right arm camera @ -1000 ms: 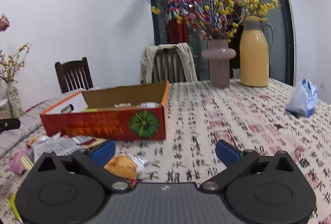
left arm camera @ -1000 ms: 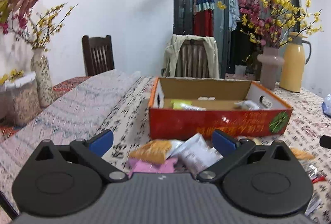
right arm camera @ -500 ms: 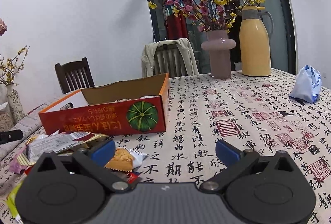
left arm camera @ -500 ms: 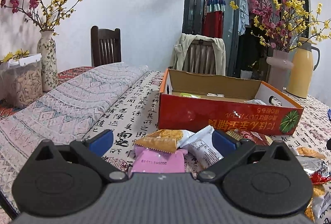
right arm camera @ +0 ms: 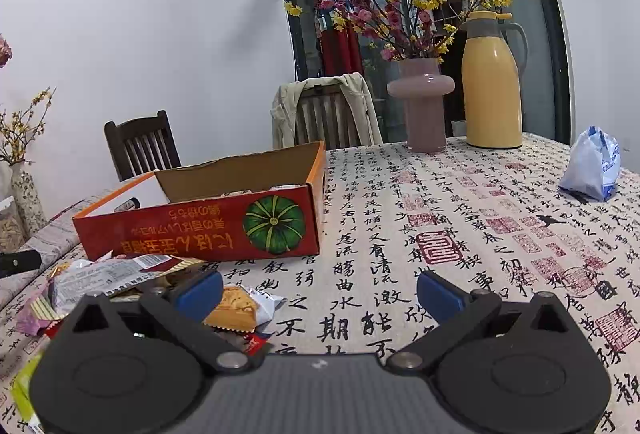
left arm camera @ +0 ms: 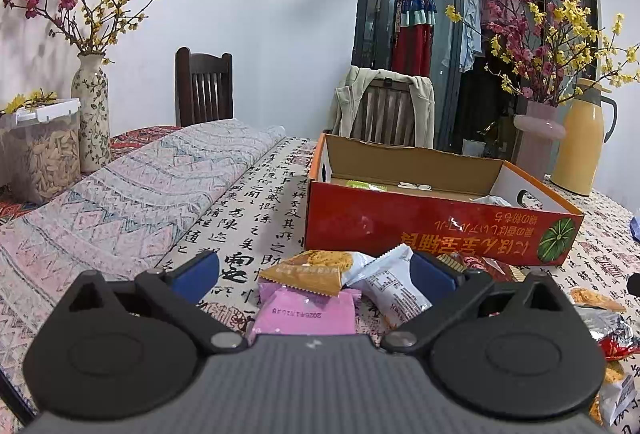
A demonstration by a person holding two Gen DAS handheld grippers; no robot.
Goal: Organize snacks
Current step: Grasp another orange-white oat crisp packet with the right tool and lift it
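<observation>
Left wrist view: the left gripper (left arm camera: 314, 272) has its fingers spread wide and holds nothing. Between the fingers lie 3 snack packets: an orange packet (left arm camera: 310, 272) resting on a pink packet (left arm camera: 306, 312), with a white packet (left arm camera: 390, 284) touching both. All 3 lie just in front of the red box (left arm camera: 432, 230), which stands open-topped on the worktop (left arm camera: 260, 209) and contains several small packets.

Right wrist view: the right gripper (right arm camera: 320, 292) also has its fingers spread wide, empty, over bare worktop (right arm camera: 460, 218) in front of the red box (right arm camera: 200, 230). An orange biscuit packet (right arm camera: 236, 308) lies just beside the left-hand finger (right arm camera: 200, 292). More wrappers (right arm camera: 108, 276) are piled in front of the box.
</observation>
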